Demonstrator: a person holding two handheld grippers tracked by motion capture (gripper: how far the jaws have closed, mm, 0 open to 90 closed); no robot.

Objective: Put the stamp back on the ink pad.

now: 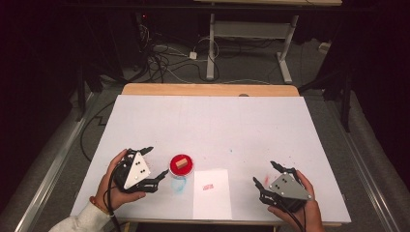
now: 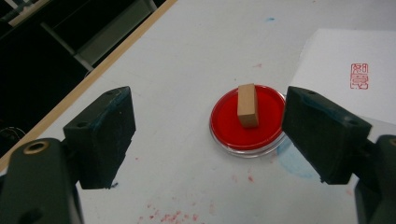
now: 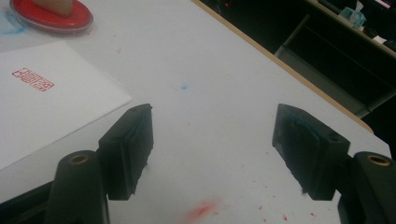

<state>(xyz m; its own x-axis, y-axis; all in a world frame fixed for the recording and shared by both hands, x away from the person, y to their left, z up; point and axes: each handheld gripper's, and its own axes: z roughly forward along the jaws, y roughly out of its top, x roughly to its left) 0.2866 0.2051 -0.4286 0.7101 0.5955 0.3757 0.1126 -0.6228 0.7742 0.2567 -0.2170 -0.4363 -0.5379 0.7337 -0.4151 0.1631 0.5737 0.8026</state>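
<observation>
The left gripper (image 1: 153,166) has its jaws spread wide, just beside the red ink pad (image 2: 247,119). The wooden stamp (image 2: 247,105) stands upright on this pad. The right gripper (image 1: 267,175), also spread, rests well apart from the pad, past the paper (image 1: 211,192), which already carries a red print (image 1: 208,186). I judge the next move is closing on the stamp squarely.

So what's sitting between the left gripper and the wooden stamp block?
Nothing solid: bare white table with faint red ink specks, then the rim of the red ink pad dish the wooden stamp block stands in. The left gripper view shows it, jaws open.
</observation>
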